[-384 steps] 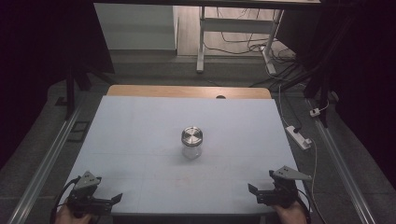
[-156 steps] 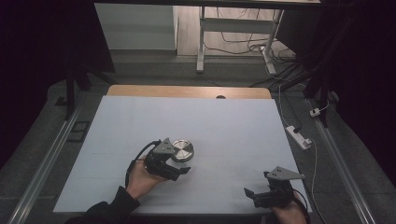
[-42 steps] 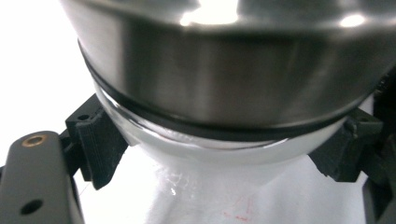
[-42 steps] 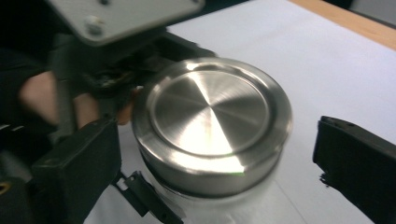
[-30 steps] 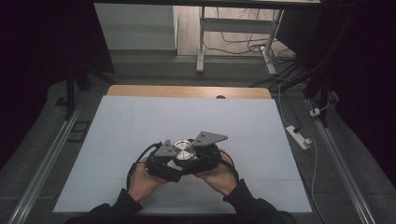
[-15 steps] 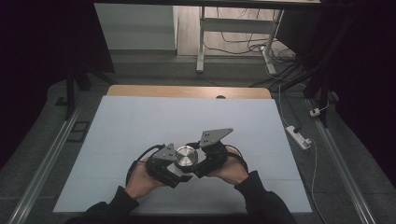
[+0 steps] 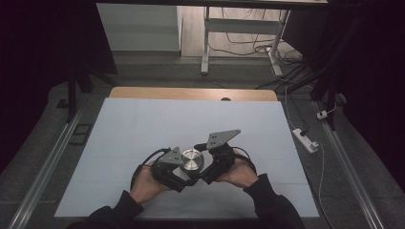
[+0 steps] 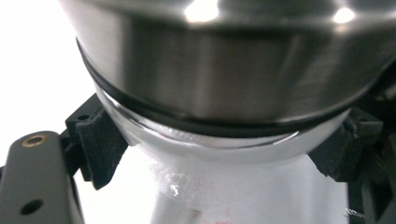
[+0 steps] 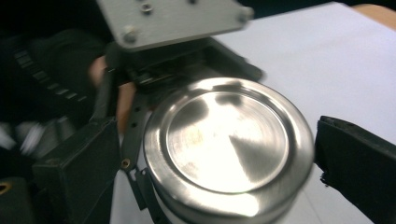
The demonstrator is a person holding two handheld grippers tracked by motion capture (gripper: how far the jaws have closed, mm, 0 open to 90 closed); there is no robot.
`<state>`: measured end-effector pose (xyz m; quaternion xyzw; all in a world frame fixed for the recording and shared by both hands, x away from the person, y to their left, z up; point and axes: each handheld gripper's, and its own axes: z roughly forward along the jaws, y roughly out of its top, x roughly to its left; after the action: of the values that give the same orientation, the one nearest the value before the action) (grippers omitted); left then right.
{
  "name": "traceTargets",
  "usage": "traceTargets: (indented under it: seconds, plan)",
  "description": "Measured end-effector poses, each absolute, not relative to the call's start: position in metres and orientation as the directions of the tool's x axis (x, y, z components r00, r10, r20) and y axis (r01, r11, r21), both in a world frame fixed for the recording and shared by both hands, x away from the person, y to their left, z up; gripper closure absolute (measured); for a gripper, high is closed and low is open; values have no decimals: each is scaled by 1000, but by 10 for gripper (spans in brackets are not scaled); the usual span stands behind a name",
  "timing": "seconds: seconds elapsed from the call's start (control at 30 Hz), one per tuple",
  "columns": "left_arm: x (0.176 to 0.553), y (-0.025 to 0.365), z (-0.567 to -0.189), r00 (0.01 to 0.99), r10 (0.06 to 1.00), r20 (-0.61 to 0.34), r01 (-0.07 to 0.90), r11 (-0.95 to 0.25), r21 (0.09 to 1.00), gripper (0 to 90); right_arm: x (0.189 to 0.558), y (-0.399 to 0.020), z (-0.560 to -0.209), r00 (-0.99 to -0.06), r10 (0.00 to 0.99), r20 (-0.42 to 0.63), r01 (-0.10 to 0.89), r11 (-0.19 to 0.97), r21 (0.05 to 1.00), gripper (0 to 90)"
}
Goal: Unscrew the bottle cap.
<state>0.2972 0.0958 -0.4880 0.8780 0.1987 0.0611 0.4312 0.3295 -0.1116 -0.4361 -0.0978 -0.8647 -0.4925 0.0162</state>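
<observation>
A glass jar (image 8: 243,186) with a brushed steel lid (image 7: 192,159) is being held near the front middle of the pale table (image 7: 143,124). It is being pinched by the left gripper (image 7: 179,168), whose jaws are being pressed against the glass just under the lid's black seal. The right gripper (image 9: 215,163) is being held spread around the lid, its jaws flanking the rim; contact cannot be told. The jar is being judged rigid, fragile and slippery at the glass, moderately heavy. The lid's straight metal wall is being judged the firmest place for a grip; the glass is best being squeezed gently.
</observation>
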Motion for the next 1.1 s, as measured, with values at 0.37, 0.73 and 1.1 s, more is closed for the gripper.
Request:
traceTargets:
  seconds: [0.37, 0.73, 1.1]
  plan:
    - [298, 95, -488, 840, 540, -57, 380, -509, 773, 160, 314, -96, -444, -886, 457, 71, 291, 432, 853, 82]
    - [298, 98, -485, 880, 469, -73, 340, -516, 786, 160, 313, -99, -441, -919, 391, 50, 232, 433, 871, 186]
    - [295, 92, -485, 944, 322, -76, 254, -557, 791, 160, 337, -120, -442, -995, 19, 98, 96, 471, 877, 185]
